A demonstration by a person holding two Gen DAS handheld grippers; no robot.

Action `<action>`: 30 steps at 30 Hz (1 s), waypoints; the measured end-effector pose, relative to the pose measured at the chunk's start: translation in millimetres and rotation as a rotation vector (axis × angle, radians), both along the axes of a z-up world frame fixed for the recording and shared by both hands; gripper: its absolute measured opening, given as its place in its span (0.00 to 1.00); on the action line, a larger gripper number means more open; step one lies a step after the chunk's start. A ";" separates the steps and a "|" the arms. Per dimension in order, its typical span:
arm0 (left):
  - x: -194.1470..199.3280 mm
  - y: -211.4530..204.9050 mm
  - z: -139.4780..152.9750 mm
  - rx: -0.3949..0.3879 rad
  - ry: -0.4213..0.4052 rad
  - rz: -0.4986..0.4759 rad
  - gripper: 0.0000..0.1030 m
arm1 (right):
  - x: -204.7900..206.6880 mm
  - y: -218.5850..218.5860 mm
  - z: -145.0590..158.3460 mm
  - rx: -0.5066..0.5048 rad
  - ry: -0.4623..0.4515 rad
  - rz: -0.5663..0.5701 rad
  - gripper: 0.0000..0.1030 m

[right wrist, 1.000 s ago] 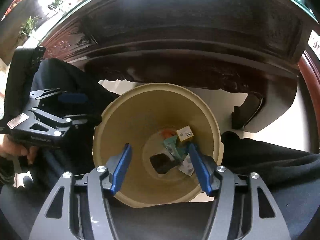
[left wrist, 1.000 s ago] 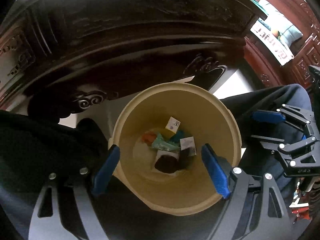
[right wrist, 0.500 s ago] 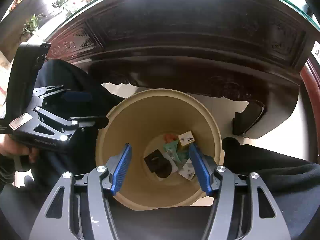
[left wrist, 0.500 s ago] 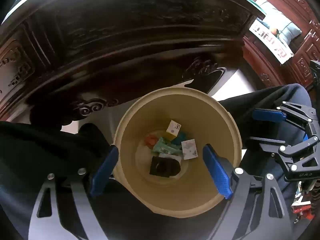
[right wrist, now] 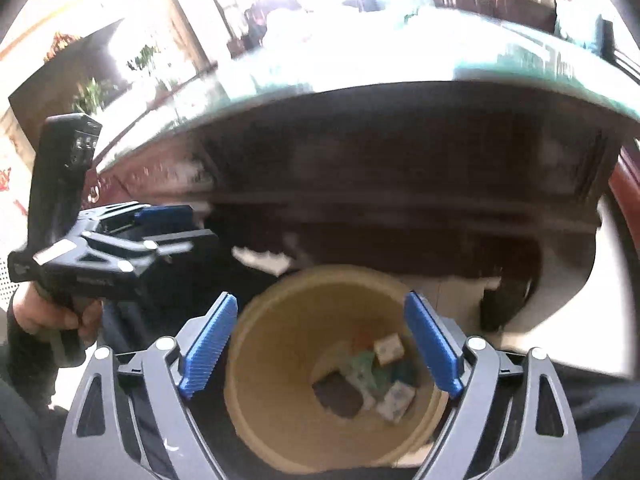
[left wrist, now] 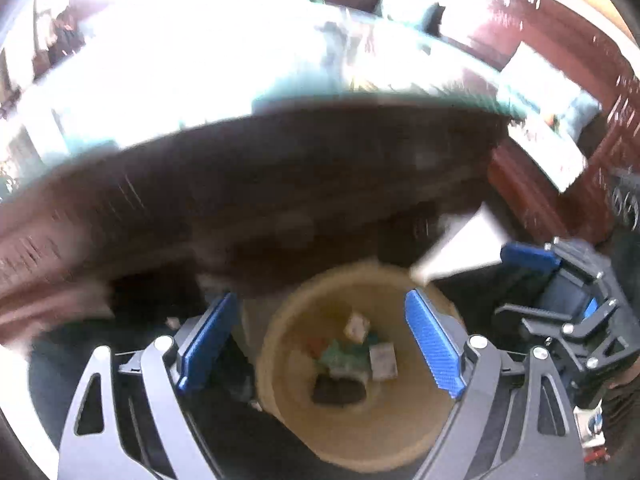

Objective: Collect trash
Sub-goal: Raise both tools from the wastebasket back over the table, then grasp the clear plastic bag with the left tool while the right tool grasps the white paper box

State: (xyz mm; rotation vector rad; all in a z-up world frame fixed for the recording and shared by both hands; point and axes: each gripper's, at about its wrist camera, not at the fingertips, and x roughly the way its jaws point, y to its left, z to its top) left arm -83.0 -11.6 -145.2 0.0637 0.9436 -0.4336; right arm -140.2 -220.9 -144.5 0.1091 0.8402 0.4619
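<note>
Opening right tongs [right wrist: 320,346] above bin [right wrist: 280,440]; wrapper [right wrist: 388,347] print unreadable.

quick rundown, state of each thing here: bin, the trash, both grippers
bin: upright, no lid, open at the top
trash: a few wrappers and small cartons lying loose on the bin's bottom
left gripper: jaws opening, nothing between them
right gripper: jaws opening, nothing between them
glass-topped table: standing behind the bin, too blurred to read its top
</note>
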 end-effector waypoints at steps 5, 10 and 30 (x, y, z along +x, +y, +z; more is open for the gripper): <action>30.1 9.8 56.8 -0.007 -0.150 0.063 0.96 | 22.3 0.7 46.6 -0.001 -0.147 -0.022 0.92; 78.5 12.3 96.9 -0.013 -0.240 0.147 0.96 | 53.2 8.4 87.4 -0.024 -0.266 -0.040 0.92; 280.3 -6.7 85.8 -0.061 -0.144 0.196 0.95 | 161.6 10.3 115.9 0.024 -0.278 0.017 0.92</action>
